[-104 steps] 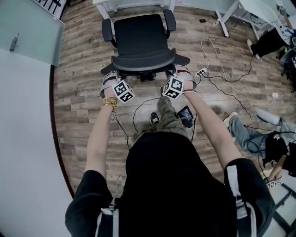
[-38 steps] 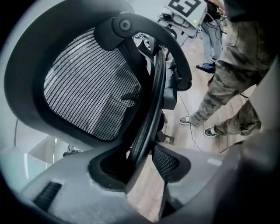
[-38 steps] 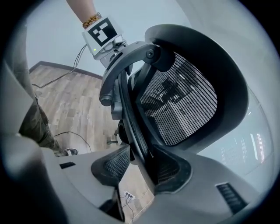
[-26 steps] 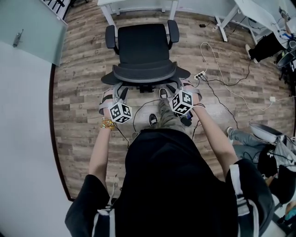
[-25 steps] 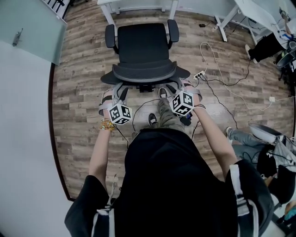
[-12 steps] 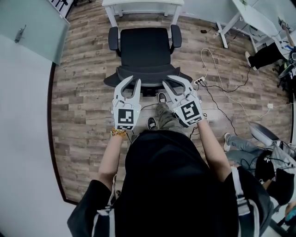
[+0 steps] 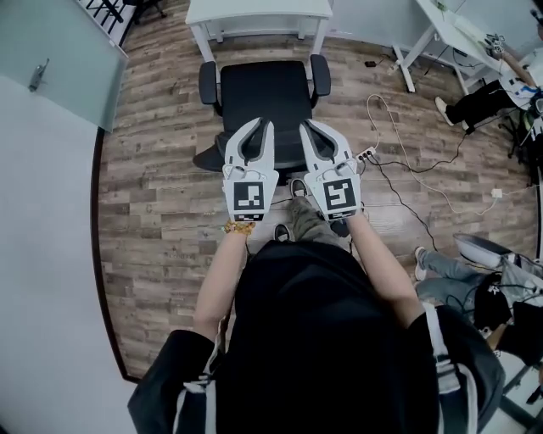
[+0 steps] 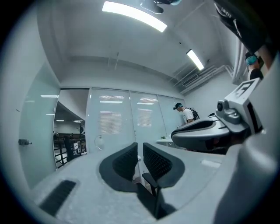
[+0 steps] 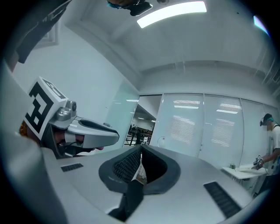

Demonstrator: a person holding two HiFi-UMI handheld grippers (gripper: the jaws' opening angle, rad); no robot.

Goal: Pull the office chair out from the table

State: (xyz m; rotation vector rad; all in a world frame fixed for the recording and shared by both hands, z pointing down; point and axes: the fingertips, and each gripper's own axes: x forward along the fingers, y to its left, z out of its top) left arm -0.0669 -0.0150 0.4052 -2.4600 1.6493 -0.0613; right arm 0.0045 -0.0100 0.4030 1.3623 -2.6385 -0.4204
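- Toward the far edge of the wood floor (image 7: 153, 169), the office chair (image 7: 263, 89) stood just short of the white table (image 7: 254, 13). Its whole seat showed and its backrest faced me, so I judged it largely pulled out.
- My left tongs (image 7: 263, 127) and right tongs (image 7: 314, 127) hung level in the air above the backrest, touching nothing. Both had just been closing on nothing. The left's pads sat a thin slit apart, and the right's were clenched together.
- To pull further well, I judged I would need to reopen both and drop to the backrest's top rim. Then I would clamp either side evenly and draw straight back, so the chair rolled rather than swivelled.
- Right of the chair, a power strip (image 7: 367, 131) and loose cables (image 7: 407, 136) lay on the floor, near the chair's way back. My own shoe (image 7: 297, 182) stood just behind its base.
- A glass partition (image 7: 51, 76) bounded the floor's left edge. A seated person (image 7: 458, 263) was well apart at the right.
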